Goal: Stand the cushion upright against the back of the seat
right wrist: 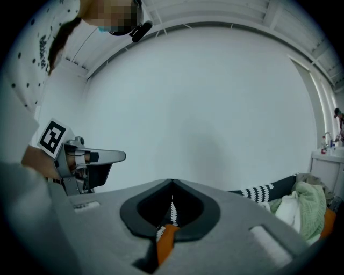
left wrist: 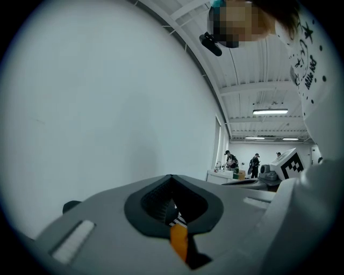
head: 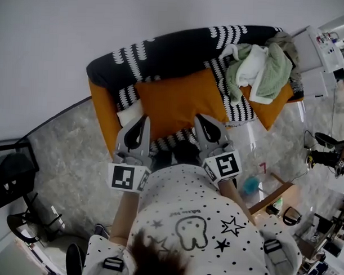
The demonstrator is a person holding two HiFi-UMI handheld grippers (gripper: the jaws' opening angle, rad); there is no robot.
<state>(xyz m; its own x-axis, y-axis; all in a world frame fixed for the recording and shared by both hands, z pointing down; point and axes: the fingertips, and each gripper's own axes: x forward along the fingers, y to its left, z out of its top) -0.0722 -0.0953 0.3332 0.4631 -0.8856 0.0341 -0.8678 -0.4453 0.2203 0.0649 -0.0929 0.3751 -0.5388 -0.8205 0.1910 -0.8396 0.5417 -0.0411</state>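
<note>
As the orange cushion (head: pixel 179 100) seems to lie flat on the seat (head: pixel 236 108), far edge by the sofa back (head: pixel 175 52), standing it up is all left to do. Left tongs (head: pixel 143 119) and right tongs (head: pixel 202 118) are both closed tip to tip at its near edge; whether they pinch fabric is unclear.

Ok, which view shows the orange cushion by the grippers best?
Head view: the orange cushion shows nearly whole on the sofa, its front edge by the left gripper and right gripper. Each gripper view shows only an orange sliver, likely it, through its closed jaws.
</note>
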